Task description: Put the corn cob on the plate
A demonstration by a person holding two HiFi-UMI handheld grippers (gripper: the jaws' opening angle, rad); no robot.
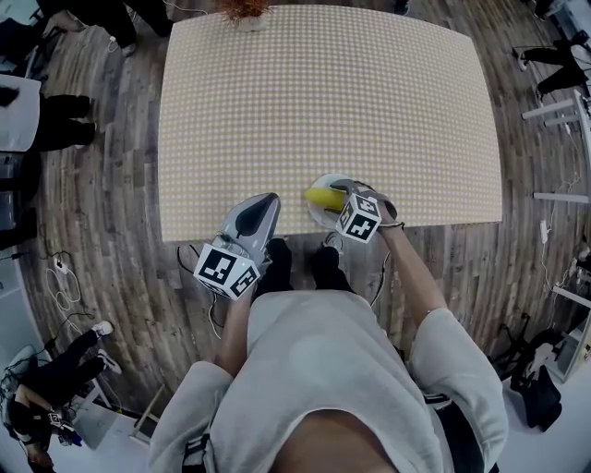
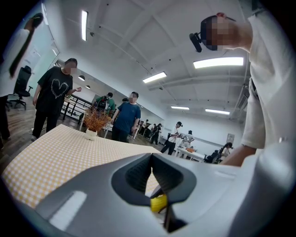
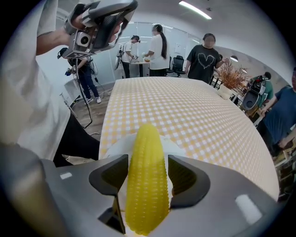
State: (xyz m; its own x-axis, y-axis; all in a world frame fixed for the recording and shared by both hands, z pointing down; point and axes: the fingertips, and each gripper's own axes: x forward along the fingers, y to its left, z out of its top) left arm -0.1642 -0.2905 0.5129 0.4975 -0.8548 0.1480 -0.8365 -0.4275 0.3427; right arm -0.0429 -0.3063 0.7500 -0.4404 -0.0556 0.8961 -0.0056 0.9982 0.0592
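The yellow corn cob (image 1: 321,197) lies on a small white plate (image 1: 317,216) at the near edge of the checkered table (image 1: 323,102). My right gripper (image 1: 338,195) points steeply down over it. In the right gripper view the corn cob (image 3: 147,139) runs lengthwise between the jaws of the right gripper (image 3: 148,169); slivers of the plate (image 3: 115,149) show on both sides, so the pads stand just off it. My left gripper (image 1: 268,201) hovers level at the table edge to the left, jaws together and empty. In its own view the left gripper (image 2: 151,169) shows a bit of the corn cob (image 2: 158,202) behind the tips.
A vase of dried plants (image 1: 247,11) stands at the table's far edge, also seen as the vase (image 2: 95,122). Several people stand around the table (image 3: 199,120). Chairs, cables and equipment lie on the wooden floor (image 1: 102,212).
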